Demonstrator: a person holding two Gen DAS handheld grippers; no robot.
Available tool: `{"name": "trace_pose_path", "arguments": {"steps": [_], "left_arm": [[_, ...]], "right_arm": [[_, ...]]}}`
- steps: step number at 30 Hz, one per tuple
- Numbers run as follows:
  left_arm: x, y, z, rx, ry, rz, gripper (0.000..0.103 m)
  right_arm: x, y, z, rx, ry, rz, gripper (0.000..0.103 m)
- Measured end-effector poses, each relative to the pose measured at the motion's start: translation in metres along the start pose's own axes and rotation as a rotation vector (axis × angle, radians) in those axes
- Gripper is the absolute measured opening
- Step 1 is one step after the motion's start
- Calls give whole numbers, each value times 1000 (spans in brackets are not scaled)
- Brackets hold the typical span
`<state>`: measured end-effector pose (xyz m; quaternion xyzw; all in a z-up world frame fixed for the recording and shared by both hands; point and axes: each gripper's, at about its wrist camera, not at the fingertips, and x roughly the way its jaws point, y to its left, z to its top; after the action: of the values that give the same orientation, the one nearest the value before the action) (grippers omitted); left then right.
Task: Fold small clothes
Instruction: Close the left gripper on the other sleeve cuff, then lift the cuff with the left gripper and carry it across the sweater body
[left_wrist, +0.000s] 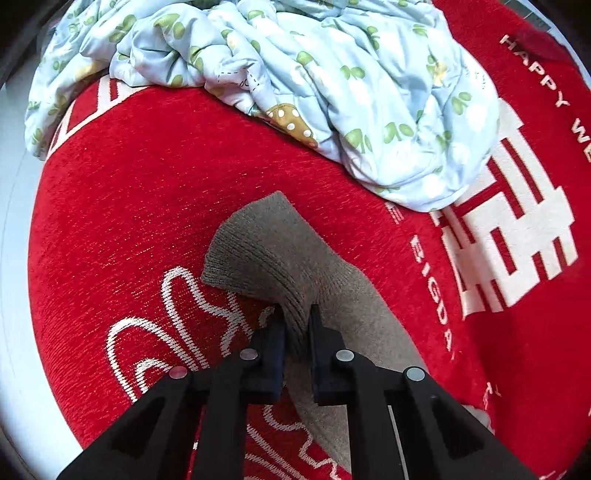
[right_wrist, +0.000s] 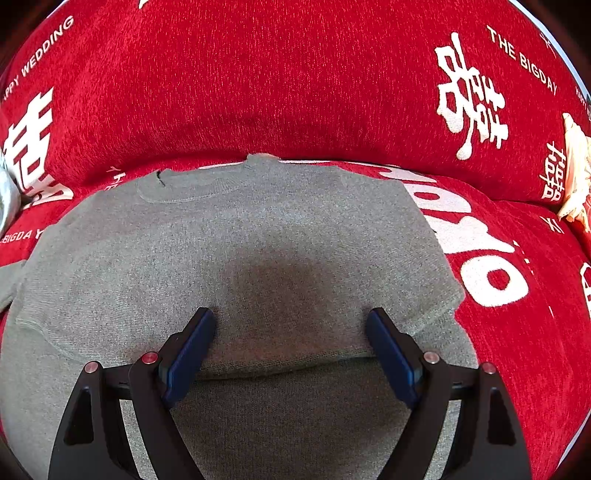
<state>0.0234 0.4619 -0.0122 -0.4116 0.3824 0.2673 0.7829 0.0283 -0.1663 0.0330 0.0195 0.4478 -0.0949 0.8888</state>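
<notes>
Black fingers of the left gripper (left_wrist: 297, 332) fill the 6 o'clock edge of the left wrist view, their pads pinched together on the ribbed cuff of a sleeve (left_wrist: 266, 254) belonging to the grey knit sweater (right_wrist: 236, 251). From the pinch the sleeve runs up toward 12 o'clock, its free end resting on the red sofa cover (left_wrist: 129, 206). At 12 to 2 o'clock a pale blue leaf-print quilt (left_wrist: 295, 74) lies bunched, apart from the sleeve. In the right wrist view the right gripper (right_wrist: 291, 321) hangs with its jaws wide apart above the sweater's body, holding nothing; whether the tips touch the cloth cannot be told. The sweater lies flat on the seat, neckline at 12 o'clock near the backrest, one side already turned in with a straight edge at 2 o'clock. The step in hand appears to be the sleeve fold: the next move probably calls for carrying the cuff across onto the body without dragging the torso, perhaps with the right gripper steadying it. The knit looks soft, thick and matte, with fine ribbing at cuff and collar.
</notes>
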Motion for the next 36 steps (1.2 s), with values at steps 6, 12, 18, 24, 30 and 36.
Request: {"name": "trace_pose_path", "arguments": {"steps": [6,12,18,24,30,36], "left_arm": [[-10,-16,-5,115,-56,101,11],[-27,-59,-25,266,-125,149,11],[-40,-111,-55,383,-108,94,11],[-40,-152,-89,458,-56,57,11],[-33,-181,-123,508,6,39,11],[-29,-212,-168,583,48,26,11]], "right_arm": [[0,0,0,0,0,1,87],[0,1,0,1,-1,-1,87],[0,1,0,1,-1,0,87],[0,0,0,1,-1,1,87],[0,0,0,5,-3,4,87],[0,-2,1,12,-5,11,87]]}}
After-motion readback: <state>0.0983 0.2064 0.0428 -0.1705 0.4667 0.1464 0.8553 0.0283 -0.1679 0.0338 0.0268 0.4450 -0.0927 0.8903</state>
